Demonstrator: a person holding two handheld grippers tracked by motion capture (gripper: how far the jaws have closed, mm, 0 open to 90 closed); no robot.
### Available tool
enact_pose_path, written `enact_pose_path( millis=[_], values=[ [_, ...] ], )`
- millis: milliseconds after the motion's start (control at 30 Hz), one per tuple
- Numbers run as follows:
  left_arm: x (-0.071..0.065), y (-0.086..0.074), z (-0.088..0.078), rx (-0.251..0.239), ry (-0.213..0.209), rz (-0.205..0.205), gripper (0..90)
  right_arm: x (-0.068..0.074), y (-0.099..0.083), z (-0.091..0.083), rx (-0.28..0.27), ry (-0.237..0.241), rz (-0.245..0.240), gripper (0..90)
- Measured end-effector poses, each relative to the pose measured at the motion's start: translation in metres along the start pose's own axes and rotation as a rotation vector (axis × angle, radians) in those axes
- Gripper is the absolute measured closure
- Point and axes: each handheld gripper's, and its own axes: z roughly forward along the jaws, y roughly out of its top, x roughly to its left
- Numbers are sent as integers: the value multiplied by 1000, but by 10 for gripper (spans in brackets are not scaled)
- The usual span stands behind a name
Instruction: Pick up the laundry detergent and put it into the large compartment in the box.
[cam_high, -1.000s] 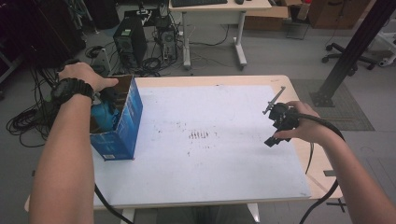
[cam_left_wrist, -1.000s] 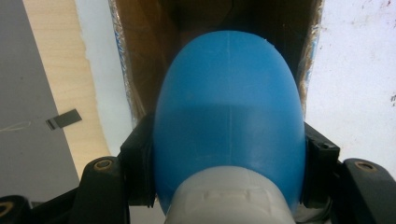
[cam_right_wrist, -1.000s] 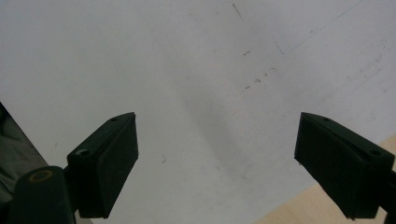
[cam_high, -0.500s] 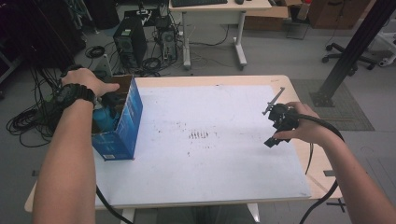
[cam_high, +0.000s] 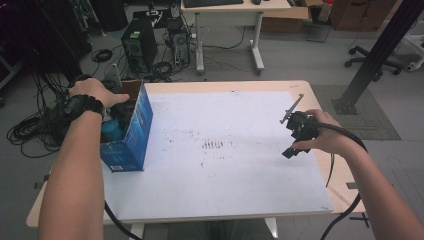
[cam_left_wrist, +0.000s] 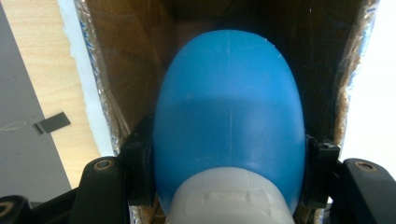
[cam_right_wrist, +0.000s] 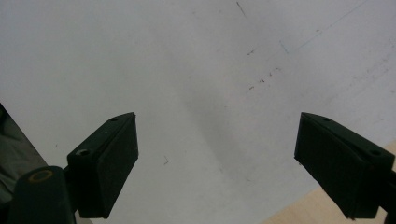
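Item: blue bottle (cam_left_wrist: 229, 116), white cap toward the lens, body pointing down into the box. Loc: inside blue carton (cam_high: 131, 135), open-topped, brown inner walls, standing at the left edge of the table (cam_high: 240, 90), on the left margin of the white sheet (cam_high: 225, 180)

L gripper (cam_left_wrist: 229, 182): clamped on the blue bottle, one black jaw pressed against each flank just above the cap. In the high view the left hand (cam_high: 92, 92) sits over the carton's mouth, gripper hidden below it

R gripper (cam_right_wrist: 217, 168): jaws wide apart, nothing between them, bare white sheet beneath. Right hand (cam_high: 320, 137) holds it above the sheet nr the right edge of the table, well apart from the carton

Change vs earlier frames: left hand has crept a little further over the carton's top, toward the far-left corner; carton itself unmoved; grip unchanged. Right hand and its gripper same spot, same pose

Meaning (judgement): bottle is being worked in or out of the carton by the L gripper; which way can't be told from the pics. Bottle not yet clear of the walls. Fit looks snug, so the carton may tilt or drag along, and R gripper is idle, not bracing it

Other: faint pen marks mid-sheet; cables, PC towers on the floor beyond the far edge
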Motion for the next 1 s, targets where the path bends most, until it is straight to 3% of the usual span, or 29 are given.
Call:
enact_pose_path(
  millis=[1000],
  values=[
    [4, 0, 19, -10, -19, 0, 375, 2, 3, 4, 11, 4, 0, 137]
  ],
)
